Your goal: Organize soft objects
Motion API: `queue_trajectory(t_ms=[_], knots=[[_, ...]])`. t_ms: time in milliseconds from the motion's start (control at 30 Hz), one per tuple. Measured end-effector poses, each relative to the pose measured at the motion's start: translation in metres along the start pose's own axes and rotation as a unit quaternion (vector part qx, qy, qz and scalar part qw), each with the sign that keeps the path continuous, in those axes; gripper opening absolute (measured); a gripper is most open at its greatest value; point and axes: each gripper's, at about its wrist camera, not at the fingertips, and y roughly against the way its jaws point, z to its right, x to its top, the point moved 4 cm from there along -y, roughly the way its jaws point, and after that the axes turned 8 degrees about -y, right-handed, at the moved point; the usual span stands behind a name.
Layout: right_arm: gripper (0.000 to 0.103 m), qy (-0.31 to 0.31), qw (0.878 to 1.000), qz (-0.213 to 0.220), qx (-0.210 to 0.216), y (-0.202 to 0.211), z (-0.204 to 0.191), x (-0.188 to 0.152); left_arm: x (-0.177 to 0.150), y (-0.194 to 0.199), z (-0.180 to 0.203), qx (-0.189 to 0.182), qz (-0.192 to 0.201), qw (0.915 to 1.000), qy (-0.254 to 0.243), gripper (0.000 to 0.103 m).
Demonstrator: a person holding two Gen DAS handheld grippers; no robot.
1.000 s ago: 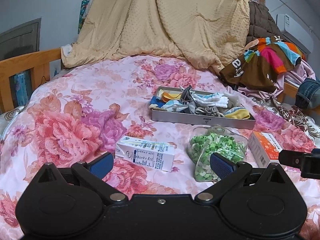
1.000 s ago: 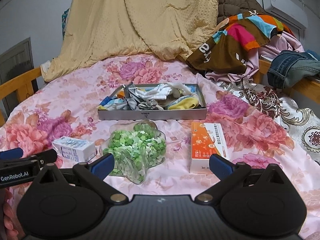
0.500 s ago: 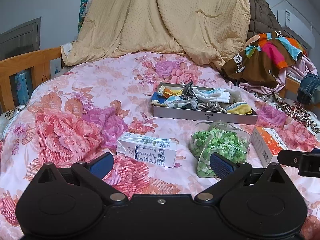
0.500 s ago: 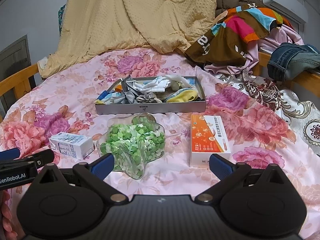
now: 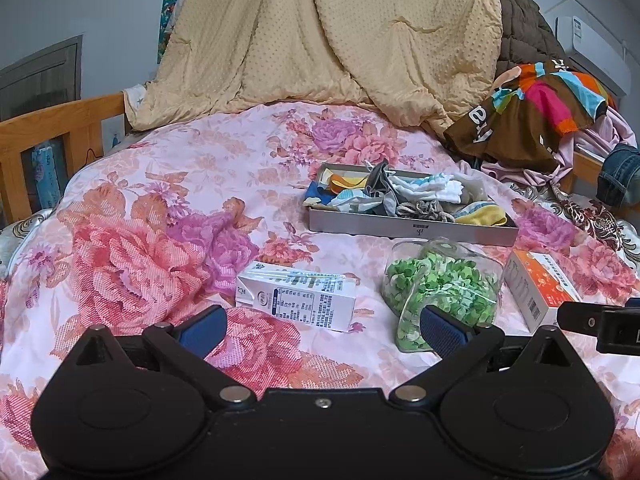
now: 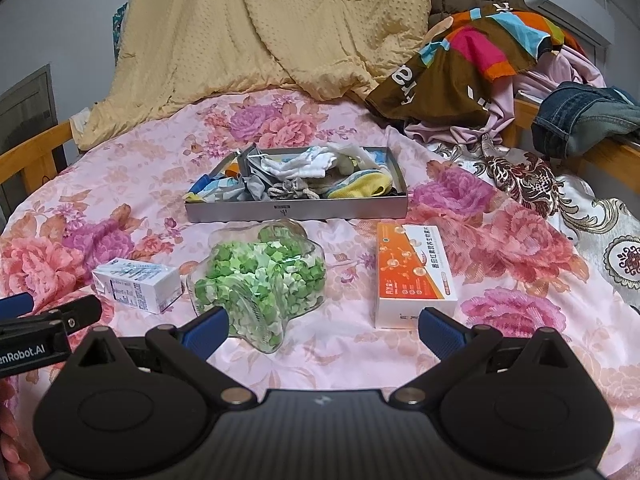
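There are two grippers over the bed, and both are wide open with nothing held between their blue pads. The left gripper (image 5: 322,330) hangs low over the flowery pink bedspread (image 5: 160,200), just in front of one white milk carton (image 5: 296,298) that lies on its side. The right gripper (image 6: 323,331) hangs beside it, in front of one clear star-shaped jar (image 6: 258,276) and one orange and white box (image 6: 414,274) that lies flat. The jar lies tipped on its side and is full of little green and white folded bits. The carton, the jar and the box sit in a row, near each other but not touching. Behind them, further up the bed, is one flat grey tray (image 6: 296,210). In the tray is a jumbled heap of socks (image 6: 304,178): white ones, a yellow one, blue ones and grey ones, too tangled to count. The socks are the soft things, and all of them lie in the tray. At the head of the bed hangs one big tan quilt (image 5: 340,40). To the right is a pile of bright clothes (image 6: 480,64) and one pair of jeans (image 6: 580,120) on the wooden bed rail.
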Motion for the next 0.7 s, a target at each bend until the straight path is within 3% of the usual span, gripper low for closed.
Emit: queue_trajectory(t_ms=[700], knots=[[0.103, 0.002, 1.000, -0.010, -0.004, -0.0037, 0.0008, -0.0040, -0.0002, -0.0001, -0.0007, 0.002, -0.001, 1.0000, 0.000, 0.102]])
